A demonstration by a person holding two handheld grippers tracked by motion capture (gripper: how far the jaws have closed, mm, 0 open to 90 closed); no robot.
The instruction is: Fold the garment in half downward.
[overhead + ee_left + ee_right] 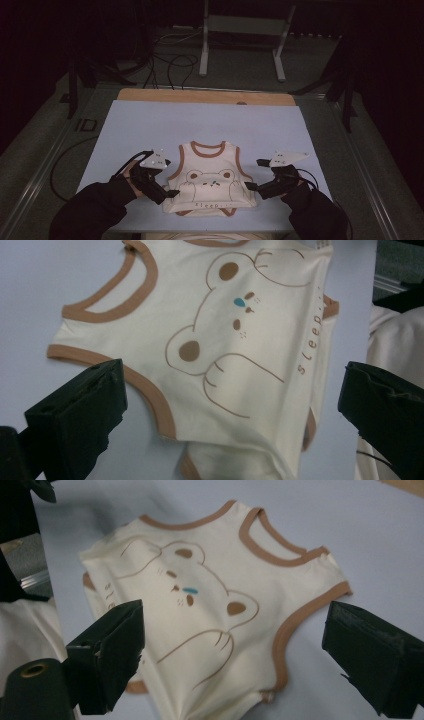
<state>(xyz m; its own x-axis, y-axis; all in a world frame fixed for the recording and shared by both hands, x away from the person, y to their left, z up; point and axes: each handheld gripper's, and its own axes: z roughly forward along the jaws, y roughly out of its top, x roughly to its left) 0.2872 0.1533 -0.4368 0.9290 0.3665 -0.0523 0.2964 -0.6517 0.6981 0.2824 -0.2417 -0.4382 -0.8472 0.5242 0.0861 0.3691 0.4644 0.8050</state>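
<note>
A cream sleeveless vest (pixel 210 177) with brown trim and a bear print lies flat on the light blue mat (pixel 150 125), neck towards the far side. Its lower part looks folded, with a brown hem peeking out below. My left gripper (pixel 170 177) stands open just off the vest's left side. My right gripper (pixel 254 174) stands open just off its right side. In the left gripper view the vest (pixel 225 340) lies beyond the wide-apart jaws of the left gripper (pixel 230 385). The right gripper view shows the vest (pixel 210 605) past the spread jaws of the right gripper (pixel 232 625). Nothing is held.
A wooden board edge (pixel 205 96) shows past the mat's far end. Metal stand legs (pixel 240 45) and cables (pixel 170 65) lie on the floor beyond. The person's dark sleeves (pixel 95 210) come in from the near edge. Bare mat surrounds the vest.
</note>
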